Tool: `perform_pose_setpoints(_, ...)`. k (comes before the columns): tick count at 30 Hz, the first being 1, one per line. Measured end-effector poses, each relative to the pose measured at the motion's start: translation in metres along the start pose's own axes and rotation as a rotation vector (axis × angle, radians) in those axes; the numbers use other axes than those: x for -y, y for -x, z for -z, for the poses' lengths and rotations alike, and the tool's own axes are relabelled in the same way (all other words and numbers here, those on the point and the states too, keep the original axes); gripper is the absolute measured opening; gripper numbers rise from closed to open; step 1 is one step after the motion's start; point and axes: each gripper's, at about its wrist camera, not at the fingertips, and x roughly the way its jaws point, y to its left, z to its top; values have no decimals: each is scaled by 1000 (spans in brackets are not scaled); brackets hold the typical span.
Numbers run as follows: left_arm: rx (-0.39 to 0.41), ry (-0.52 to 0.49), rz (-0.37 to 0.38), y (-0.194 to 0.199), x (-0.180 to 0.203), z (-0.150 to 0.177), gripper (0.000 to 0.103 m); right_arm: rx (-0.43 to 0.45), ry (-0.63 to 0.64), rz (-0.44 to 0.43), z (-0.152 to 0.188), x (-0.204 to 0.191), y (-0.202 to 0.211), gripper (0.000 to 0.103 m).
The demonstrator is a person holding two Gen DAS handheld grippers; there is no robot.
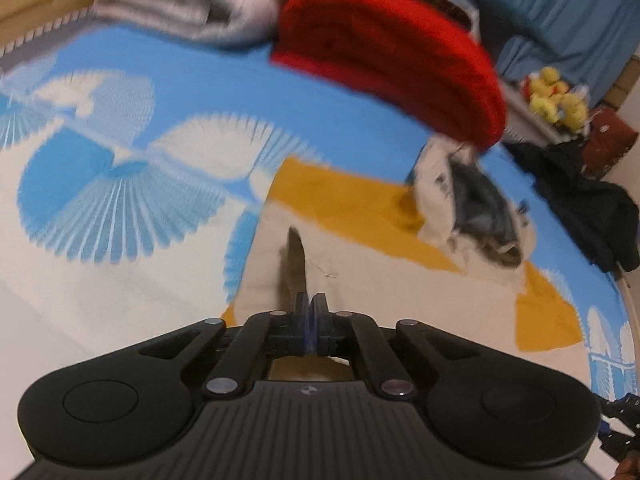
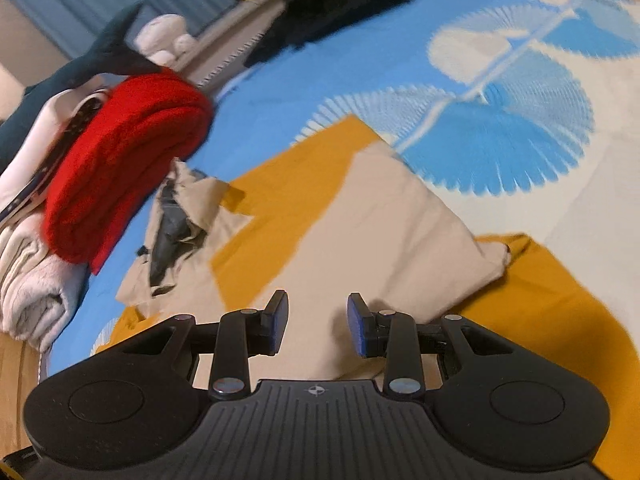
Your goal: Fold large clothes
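In the left wrist view, your left gripper is showing its fingers pressed together; whether any cloth is pinched between them is hard to tell, since the tips sit right down on the beige-and-mustard garment and only their shadow runs ahead of them; I judge you are clamping at a fabric edge here to anchor or lift it for a fold. The garment is lying flat on the bed, spreading ahead of the fingers and off to their right, its long axis running diagonally away toward the crumpled collar end; beyond that end the folded red item is resting on a stack, kept clear of the working area.

In the right wrist view, your right gripper is holding its fingers spread, nothing between them, hovering just over the beige panel; the garment is stretching away ahead, collar end to the fingers' left, a mustard sleeve trailing to their right; likely you are lining up for the opposite edge.
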Motion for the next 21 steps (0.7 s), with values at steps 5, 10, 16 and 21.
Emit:
perform_pose_setpoints(5,10,-3,-34,-2,0,1,7,-71,-86,92,4,22,-19,35)
perform_pose_setpoints(10,-46,-37,19,-15,6,6,16,-90,-116,153,6,29,-22,35)
perform_pose_setpoints(16,-142,-3,-102,-38,-3,15,21,-12,13,107,6,1,-5,35)
perform_pose_setpoints(21,-90,-39,-79,-27,5,9,21,50,82,70,2,-7,-1,35)
